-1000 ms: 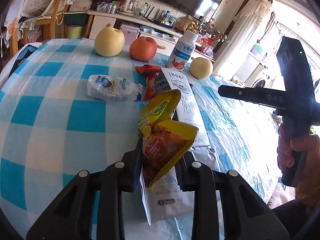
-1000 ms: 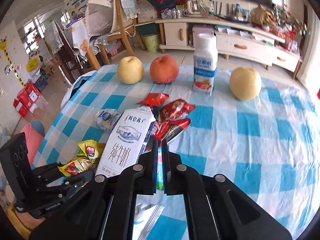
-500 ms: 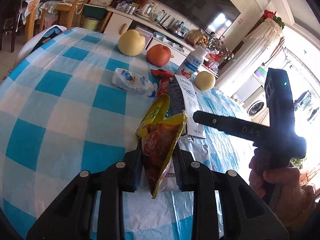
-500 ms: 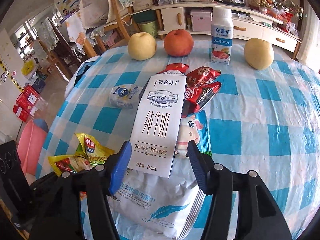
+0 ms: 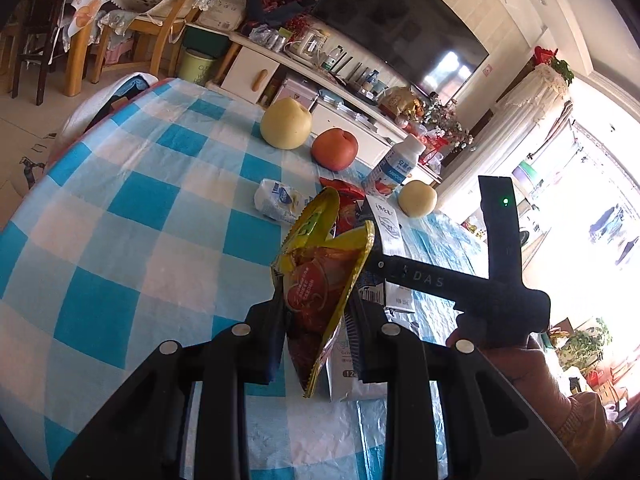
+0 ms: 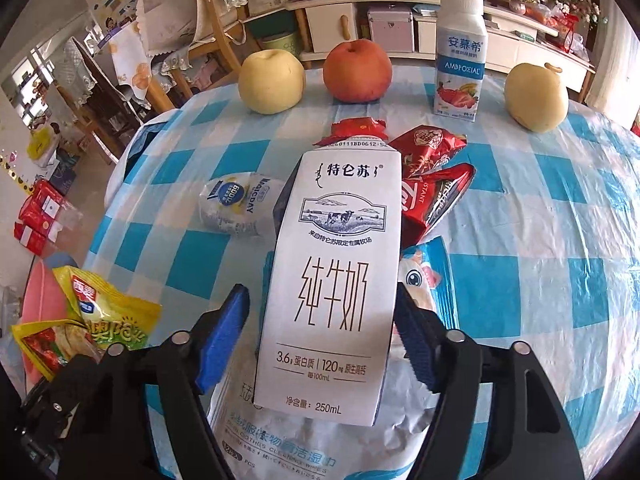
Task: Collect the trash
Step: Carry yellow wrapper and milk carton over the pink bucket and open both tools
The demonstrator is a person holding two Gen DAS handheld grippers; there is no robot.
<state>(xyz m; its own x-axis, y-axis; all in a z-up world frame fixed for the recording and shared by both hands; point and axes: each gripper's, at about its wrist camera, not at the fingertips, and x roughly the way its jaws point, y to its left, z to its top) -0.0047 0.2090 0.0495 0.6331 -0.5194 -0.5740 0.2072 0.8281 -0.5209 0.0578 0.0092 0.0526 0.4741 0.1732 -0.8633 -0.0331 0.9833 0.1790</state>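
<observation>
Right wrist view looks down on a round table [image 6: 540,216] under a blue-and-white checked cloth, in a living room with a long white cabinet [image 6: 400,20] and wooden chairs [image 6: 208,32] behind. A flat white wipes packet [image 6: 304,432] lies nearest, with a white milk carton [image 6: 332,280] lying on top of it. The right gripper [image 6: 322,332] is lowered over the carton's near end with its fingers spread wide, one on each side; whether they touch it is unclear. Red wrappers [image 6: 432,184] sit just beyond the carton, a crumpled white packet [image 6: 236,208] to its left. At the far edge stand a yellow pear [image 6: 272,80], a red apple [image 6: 357,70], a yogurt bottle [image 6: 460,56] and a second pear [image 6: 536,96].

Left wrist view shows the left gripper [image 5: 320,320] raised above the table [image 5: 120,220], fingers clamped on a yellow snack bag [image 5: 320,280] that hangs crumpled between them. The person's right hand [image 5: 520,364] grips the other tool's handle at the right. A dark television [image 5: 400,28] hangs on the wall.
</observation>
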